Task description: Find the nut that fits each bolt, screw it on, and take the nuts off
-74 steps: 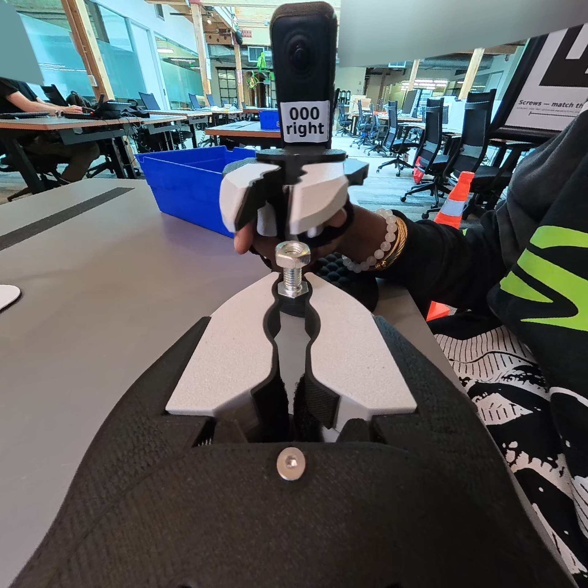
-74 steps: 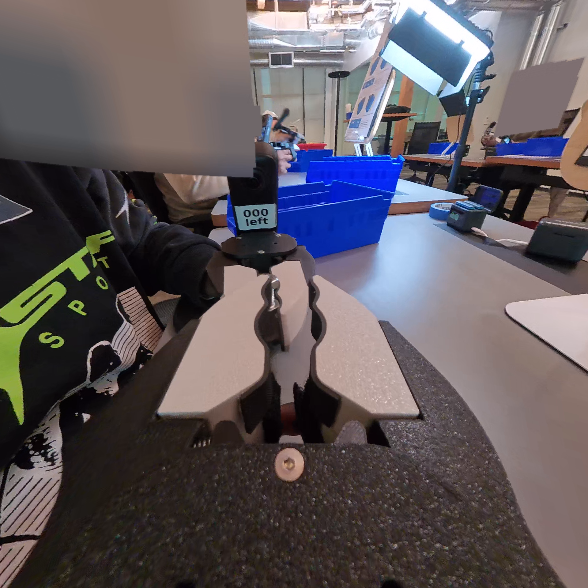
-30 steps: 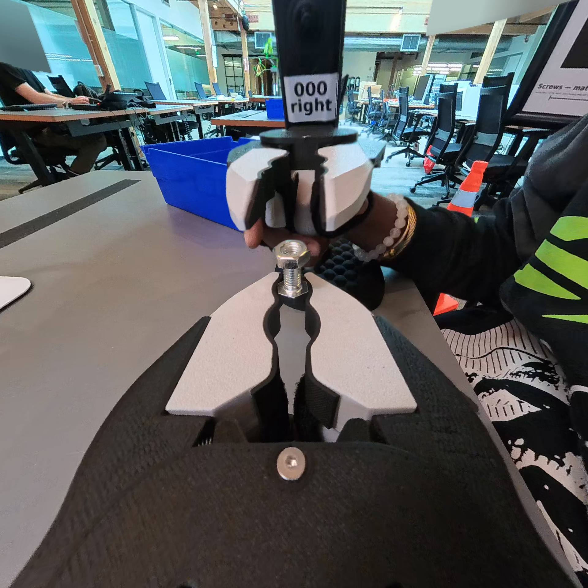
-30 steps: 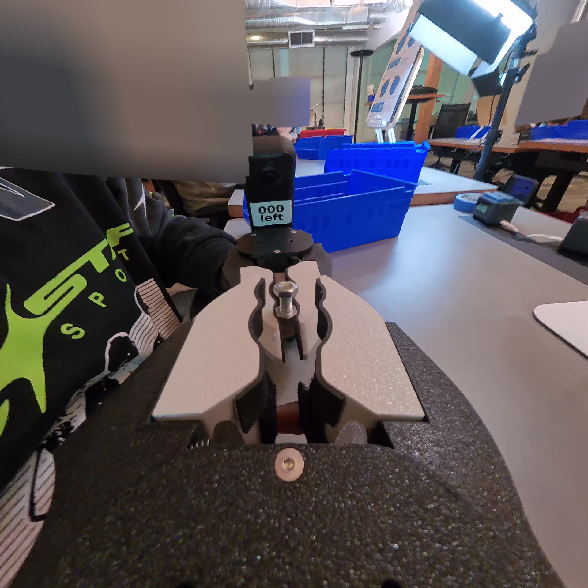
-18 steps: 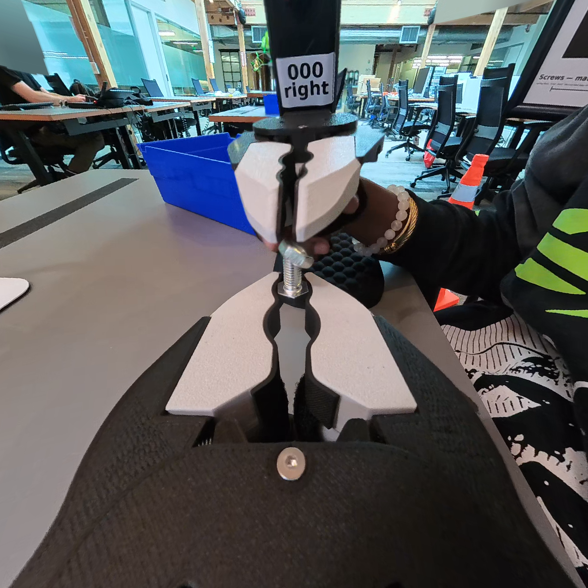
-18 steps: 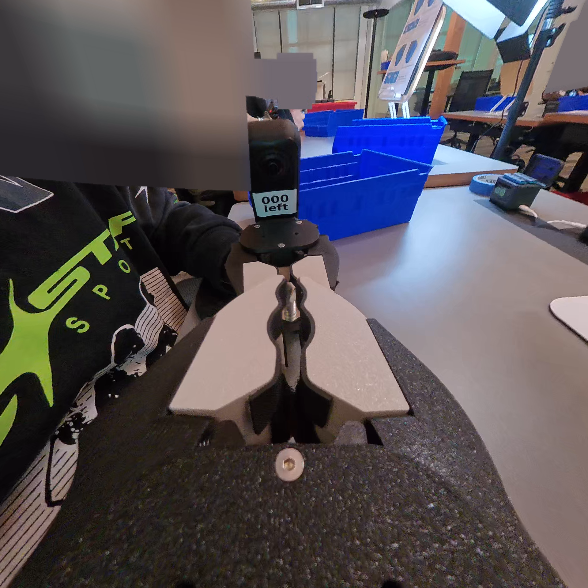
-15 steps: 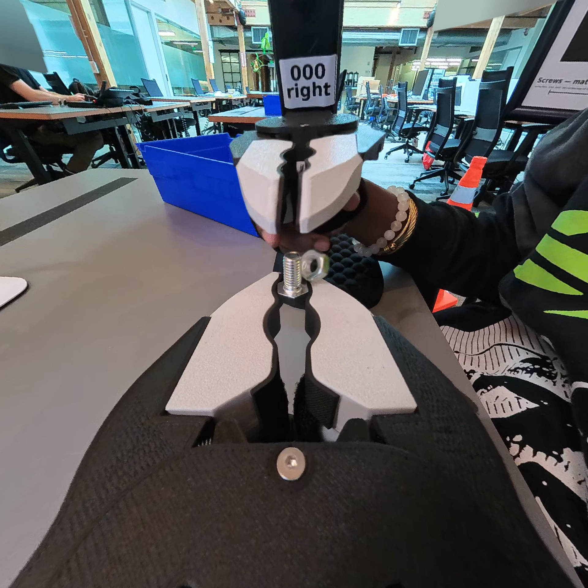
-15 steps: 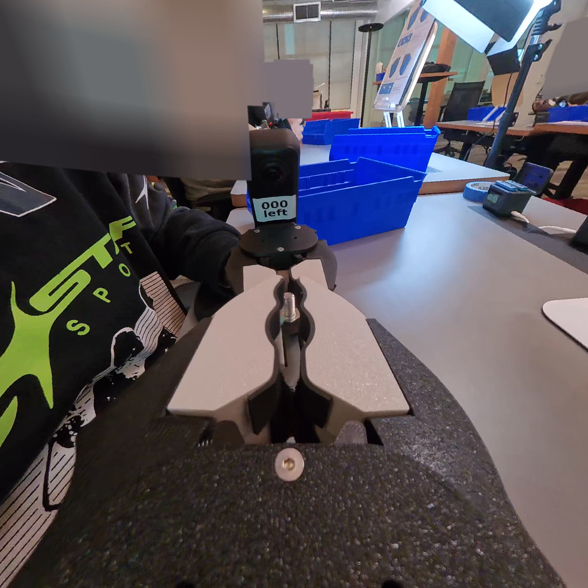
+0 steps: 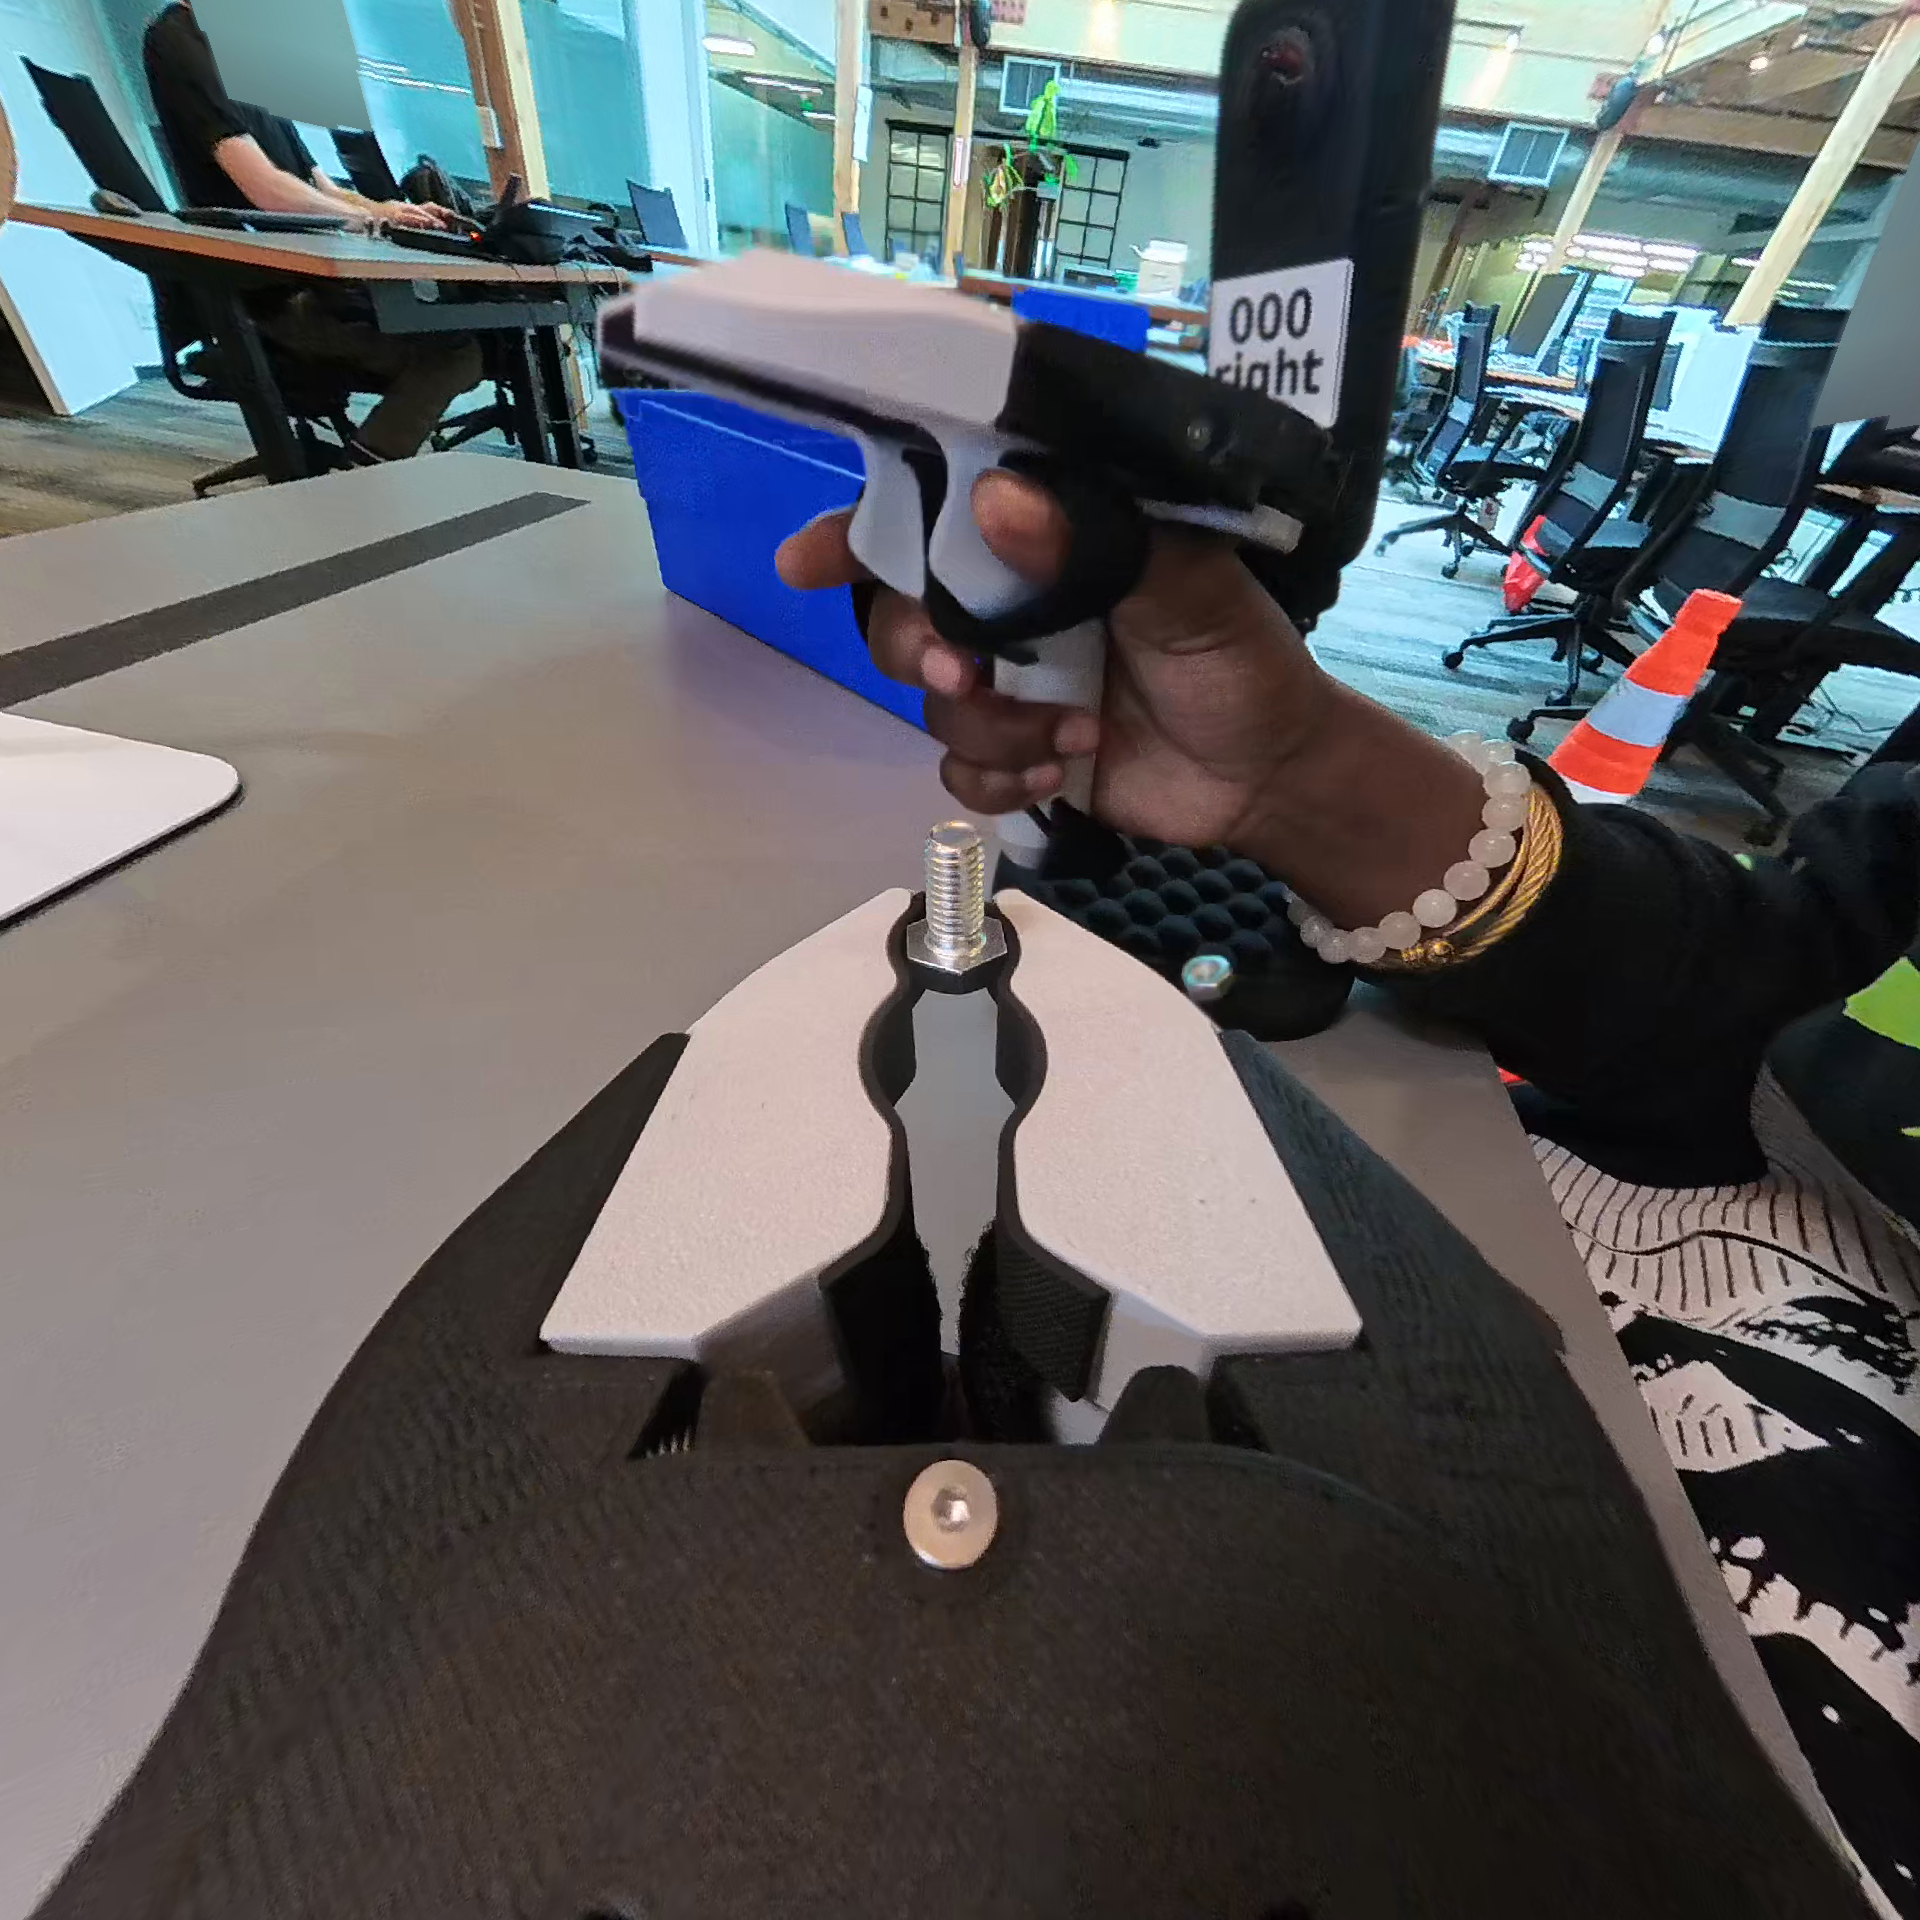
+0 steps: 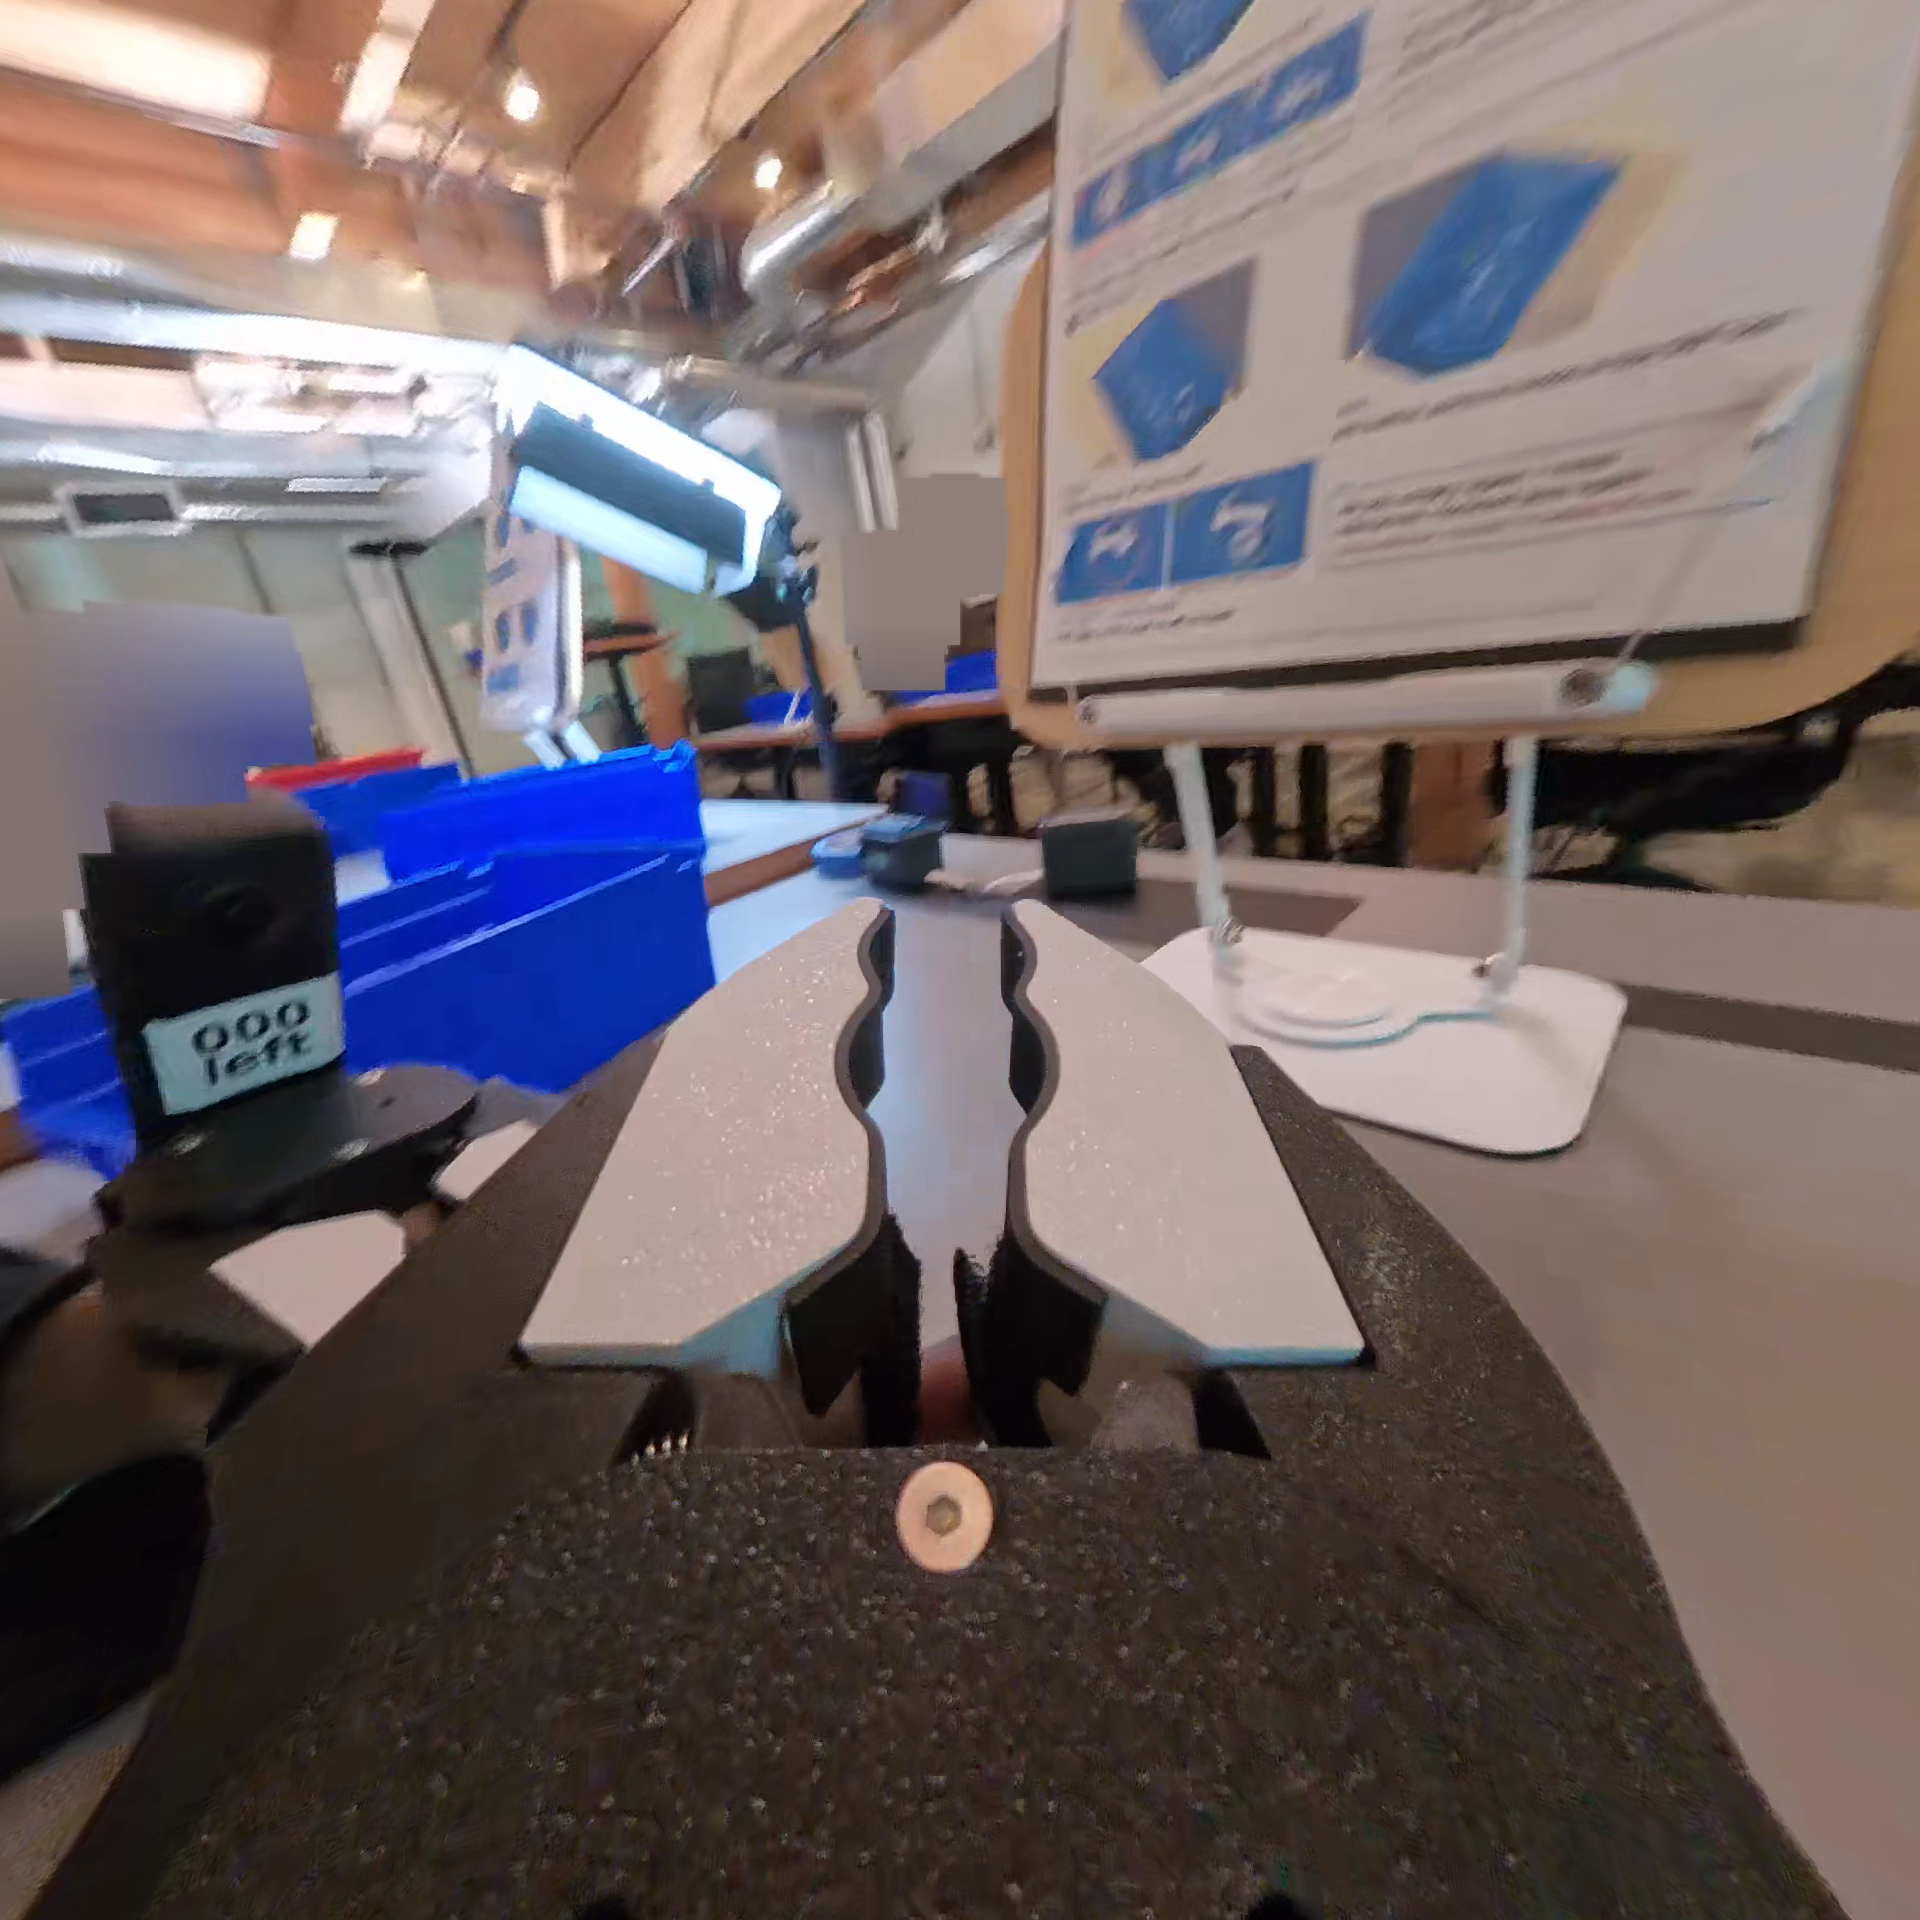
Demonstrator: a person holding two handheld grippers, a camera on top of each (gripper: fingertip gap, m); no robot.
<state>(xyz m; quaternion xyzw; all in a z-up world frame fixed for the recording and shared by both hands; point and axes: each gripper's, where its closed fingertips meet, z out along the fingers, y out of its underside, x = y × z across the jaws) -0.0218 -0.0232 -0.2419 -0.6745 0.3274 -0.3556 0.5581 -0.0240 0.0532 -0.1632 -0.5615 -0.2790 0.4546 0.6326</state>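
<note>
The grey tabletop (image 9: 343, 935) lies open and bare to the left of the left gripper (image 9: 951, 940); its near edge runs close on the right, where the person's black sleeve (image 9: 1683, 956) crosses it; a blue plastic bin (image 9: 748, 520) stands farther back on the table, and the corner of a white flat base plate (image 9: 94, 800) shows at the far left; beyond the edge, an orange traffic cone (image 9: 1652, 696) stands on the floor among black office chairs.

The left gripper's white fingers (image 9: 790, 1122) are nearly closed, pinching the hexagonal head of a silver threaded bolt (image 9: 954, 894) between their tips; the bolt stands upright with its bare thread pointing up; a small silver hex nut (image 9: 1207, 975) sits apart from it, just to the right, on a dark honeycomb-textured pad (image 9: 1174, 914) at the table edge under the person's right hand (image 9: 1132, 707).

That hand holds the right gripper (image 10: 943, 925) above the table, turned away from the bolt toward a white poster stand (image 10: 1434, 997); its fingers (image 10: 1132, 1132) stand slightly apart with a narrow gap between them, holding nothing and touching nothing; the right wrist view is motion-blurred; blue bins (image 10: 540, 935) lie to its left, with clear table ahead.
</note>
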